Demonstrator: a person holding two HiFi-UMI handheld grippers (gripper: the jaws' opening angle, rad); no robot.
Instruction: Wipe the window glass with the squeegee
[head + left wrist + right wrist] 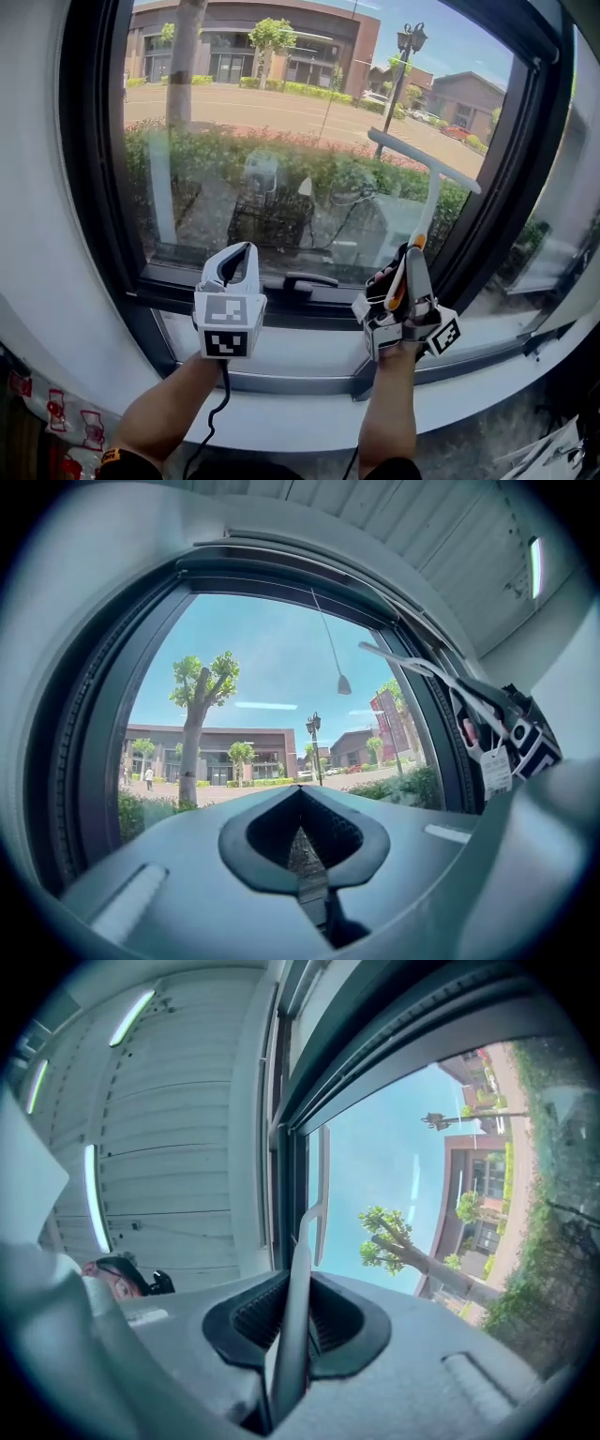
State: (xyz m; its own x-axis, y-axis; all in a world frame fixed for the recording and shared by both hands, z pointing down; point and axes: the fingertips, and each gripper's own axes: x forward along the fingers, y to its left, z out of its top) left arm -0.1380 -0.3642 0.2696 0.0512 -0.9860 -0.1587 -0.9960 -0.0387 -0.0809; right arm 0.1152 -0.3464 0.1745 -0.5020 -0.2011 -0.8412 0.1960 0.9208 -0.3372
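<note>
a ground-floor room in what looks like an office or commercial building rather than a home. a large window (309,141) in a dark frame (94,187) sits above a pale sill (300,354). the ceiling (187,1101) is white panelling with long strip lights (92,1194). outside lie a paved street (281,108), a clipped hedge (234,159), a tree trunk (183,56), a lamp post (405,56) and low brick buildings (281,37).
</note>
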